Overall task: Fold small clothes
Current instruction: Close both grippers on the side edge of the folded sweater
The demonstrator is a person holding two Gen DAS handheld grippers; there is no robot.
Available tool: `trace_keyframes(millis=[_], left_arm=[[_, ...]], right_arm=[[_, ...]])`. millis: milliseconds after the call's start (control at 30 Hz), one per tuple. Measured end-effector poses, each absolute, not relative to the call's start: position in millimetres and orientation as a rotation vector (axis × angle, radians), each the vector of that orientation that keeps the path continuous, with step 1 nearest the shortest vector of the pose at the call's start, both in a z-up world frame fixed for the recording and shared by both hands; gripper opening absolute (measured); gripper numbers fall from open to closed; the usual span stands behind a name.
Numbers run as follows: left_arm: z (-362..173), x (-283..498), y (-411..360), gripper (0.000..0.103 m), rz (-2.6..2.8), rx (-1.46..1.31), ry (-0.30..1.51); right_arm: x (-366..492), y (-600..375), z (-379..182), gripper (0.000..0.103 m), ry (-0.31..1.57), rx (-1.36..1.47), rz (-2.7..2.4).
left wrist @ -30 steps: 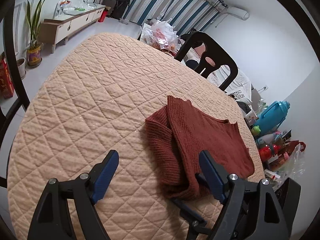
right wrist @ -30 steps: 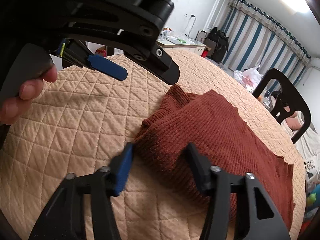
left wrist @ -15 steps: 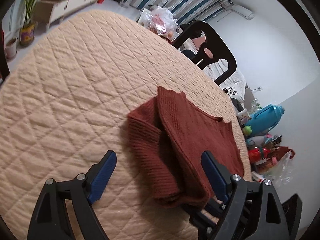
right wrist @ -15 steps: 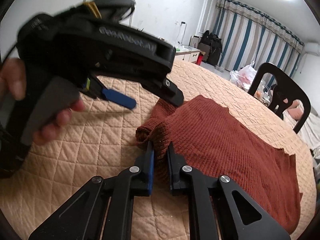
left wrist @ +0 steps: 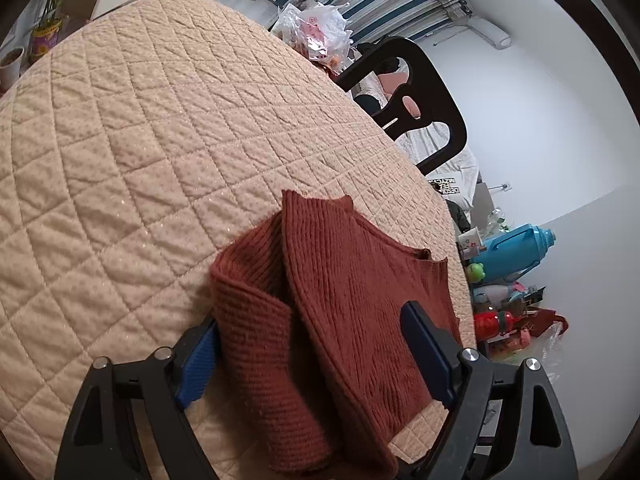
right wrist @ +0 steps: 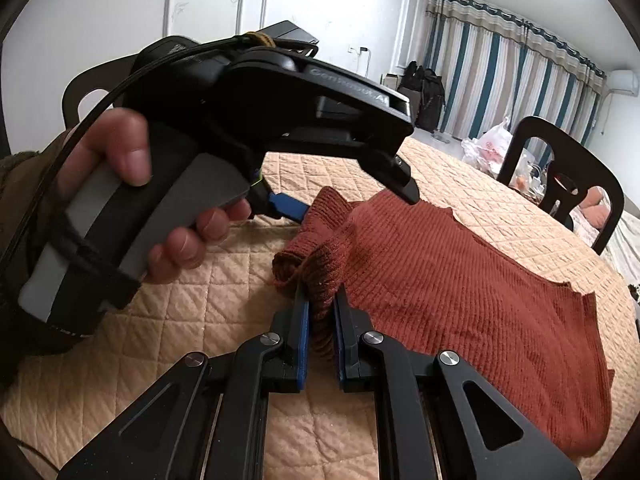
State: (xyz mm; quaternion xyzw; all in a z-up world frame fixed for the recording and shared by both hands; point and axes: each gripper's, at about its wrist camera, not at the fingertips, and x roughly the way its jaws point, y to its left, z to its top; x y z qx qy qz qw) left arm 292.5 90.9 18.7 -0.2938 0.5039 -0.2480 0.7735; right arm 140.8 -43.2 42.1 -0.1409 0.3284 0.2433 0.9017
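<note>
A rust-red ribbed knit sweater [left wrist: 360, 300] lies partly folded on the quilted peach table cover [left wrist: 140, 140]. My left gripper [left wrist: 316, 344] is open, its blue pads straddling the sweater's folded near edge. In the right wrist view the sweater [right wrist: 460, 272] spreads to the right, and my right gripper [right wrist: 320, 320] is shut on its bunched near corner. The left gripper [right wrist: 352, 200], held by a hand, also shows in the right wrist view, over the sweater's far corner.
A black chair [left wrist: 420, 100] stands at the table's far edge, with plastic bags [left wrist: 316, 36] behind it. A blue flask [left wrist: 516, 252] and clutter sit on the floor to the right. Striped curtains [right wrist: 500, 72] hang at the back.
My right gripper closed on the sweater's near corner and holds it lifted. My left gripper came down and forward until its open pads straddle the sweater's folded edge.
</note>
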Motion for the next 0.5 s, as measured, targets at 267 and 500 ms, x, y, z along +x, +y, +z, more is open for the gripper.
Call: trace_keyframes(millis=[267,500], left_arm=[[15.3,298.2,85.9,0.033,-0.472,-0.538,1.120],[17.1,297.0,90.5,0.015,-0.445,-0.548,1.122]], right_arm=[[139.5,-42.3,42.3,0.010,0.677,-0.291,0.504],[138.1,-43.3,43.5,0.010,0.673,-0.284,0.501]])
